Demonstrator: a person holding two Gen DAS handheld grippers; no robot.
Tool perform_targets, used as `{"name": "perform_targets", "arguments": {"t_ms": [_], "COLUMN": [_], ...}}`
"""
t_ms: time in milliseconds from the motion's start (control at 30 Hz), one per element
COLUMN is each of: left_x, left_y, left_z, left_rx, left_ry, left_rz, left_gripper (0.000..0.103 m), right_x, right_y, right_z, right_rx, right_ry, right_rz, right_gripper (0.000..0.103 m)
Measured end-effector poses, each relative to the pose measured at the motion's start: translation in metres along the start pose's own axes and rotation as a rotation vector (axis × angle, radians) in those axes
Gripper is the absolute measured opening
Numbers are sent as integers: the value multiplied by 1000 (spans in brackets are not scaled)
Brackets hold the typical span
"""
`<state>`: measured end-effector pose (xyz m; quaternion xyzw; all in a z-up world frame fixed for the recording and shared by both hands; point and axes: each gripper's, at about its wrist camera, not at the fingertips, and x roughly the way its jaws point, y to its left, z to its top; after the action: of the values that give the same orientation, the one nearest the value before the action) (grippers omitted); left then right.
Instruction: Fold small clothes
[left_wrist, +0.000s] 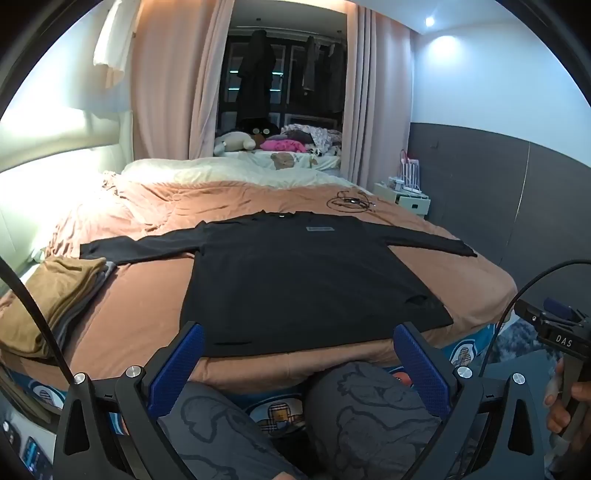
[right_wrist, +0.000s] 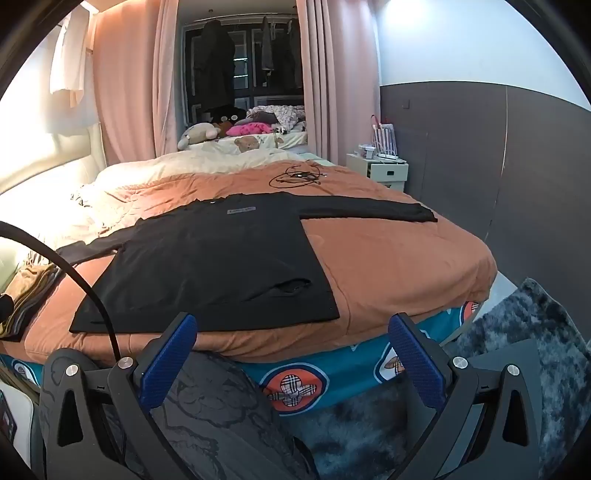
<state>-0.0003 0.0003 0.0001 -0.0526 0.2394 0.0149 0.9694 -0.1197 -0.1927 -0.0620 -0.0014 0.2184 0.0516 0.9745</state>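
Shirt: the black long-sleeved shirt (left_wrist: 306, 284) lies flat on the orange bedspread (left_wrist: 147, 288), both sleeves spread out to the sides, hem toward the near edge.
Left gripper (left_wrist: 299, 354): fingers spread wide, holding nothing, short of the hem, over the person's knees.
Right gripper (right_wrist: 291, 343): likewise released and empty, at the bed's near edge, shirt at its 11 o'clock.
Folded pile (left_wrist: 51, 295): brown and grey clothes at 9 o'clock of the shirt.
Cables (left_wrist: 349, 201): coiled at 12 o'clock, beyond the collar.
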Motion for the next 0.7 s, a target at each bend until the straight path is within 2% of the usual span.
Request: {"name": "perform_targets", "arguments": {"t_ms": [100, 133, 233, 700], "left_x": [-2, -9, -7, 0], "left_y": [4, 3, 1, 3], "left_z": [0, -4, -1, -6], "left_rx": [-2, 10, 28, 10], "left_ry": [-7, -30, -8, 4], "left_rz": [5, 4, 18, -6], "left_gripper": [103, 103, 103, 103], "right_x": [0, 0, 0, -4], "right_y": [0, 0, 1, 3], "right_z": [0, 0, 0, 0], "right_rx": [5, 4, 1, -18], "right_ry": [-2, -1, 2, -3], "right_rz": [5, 5, 7, -18], "right_gripper": [103, 103, 103, 103]}}
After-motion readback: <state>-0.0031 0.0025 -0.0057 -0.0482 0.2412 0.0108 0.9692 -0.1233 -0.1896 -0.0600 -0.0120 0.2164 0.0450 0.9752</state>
